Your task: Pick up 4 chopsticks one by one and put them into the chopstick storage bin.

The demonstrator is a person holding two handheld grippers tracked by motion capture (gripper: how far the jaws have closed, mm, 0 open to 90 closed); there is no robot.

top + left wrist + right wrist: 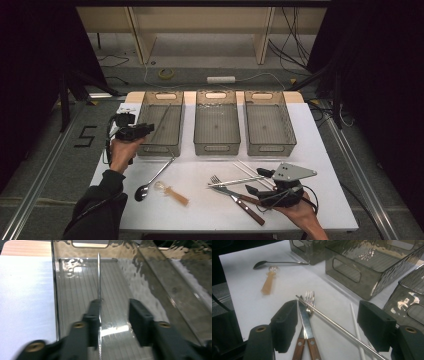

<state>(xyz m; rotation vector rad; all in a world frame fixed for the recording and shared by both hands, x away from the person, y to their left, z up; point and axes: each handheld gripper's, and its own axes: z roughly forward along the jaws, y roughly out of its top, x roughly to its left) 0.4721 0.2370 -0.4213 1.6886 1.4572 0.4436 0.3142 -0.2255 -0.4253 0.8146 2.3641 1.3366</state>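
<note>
Chopstick [99, 275], metal, stands tilted in the left bin [161, 149], leaning by its left wall. Your left gripper [112, 315] sits half open over that bin, one pad grazing it, no grip. Right gripper [328, 322] wide open, straddling another metal chopstick [337, 328], table free at left.

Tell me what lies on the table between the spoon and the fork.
In the high view, between the spoon and the fork lies a small clear-headed spoon with a tan handle; otherwise bare white table.
</note>
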